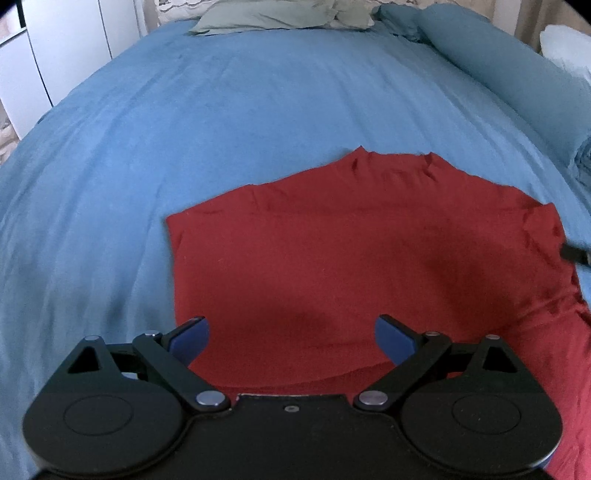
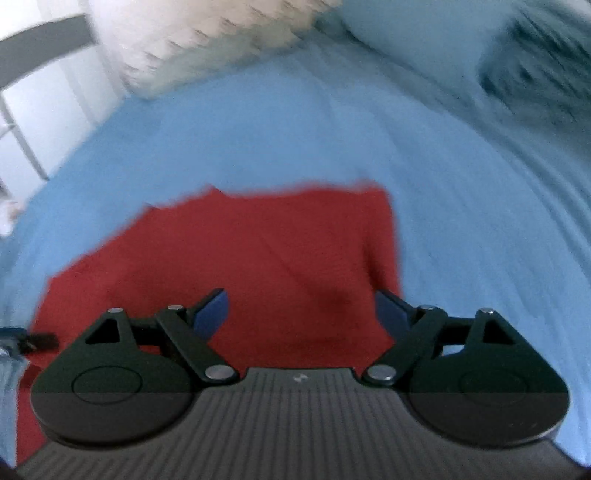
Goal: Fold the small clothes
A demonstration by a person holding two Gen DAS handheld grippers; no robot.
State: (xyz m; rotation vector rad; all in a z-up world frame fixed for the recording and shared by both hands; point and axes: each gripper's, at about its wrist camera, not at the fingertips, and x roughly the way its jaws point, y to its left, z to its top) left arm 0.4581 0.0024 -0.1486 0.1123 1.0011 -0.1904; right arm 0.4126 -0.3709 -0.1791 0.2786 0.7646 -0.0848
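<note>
Blue bedspread (image 1: 184,147) bears red garment (image 1: 351,240); both grippers' jaws gape wide, holding nothing.

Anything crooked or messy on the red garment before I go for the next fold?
Mostly flat, but the red garment is bunched and wrinkled along its right edge, near the tip of the right tool. Its far edge on the blue bedcover runs uneven. Both tools, the left tool included, are open and hold nothing.

My bed (image 1: 221,122) is spread with a blue cover. A red garment (image 1: 369,251) lies flat on it near the edge closest to me. At the far edge rest a grey-green pillow (image 1: 266,16) and a rolled blue blanket (image 1: 491,62) toward the far right corner.
</note>
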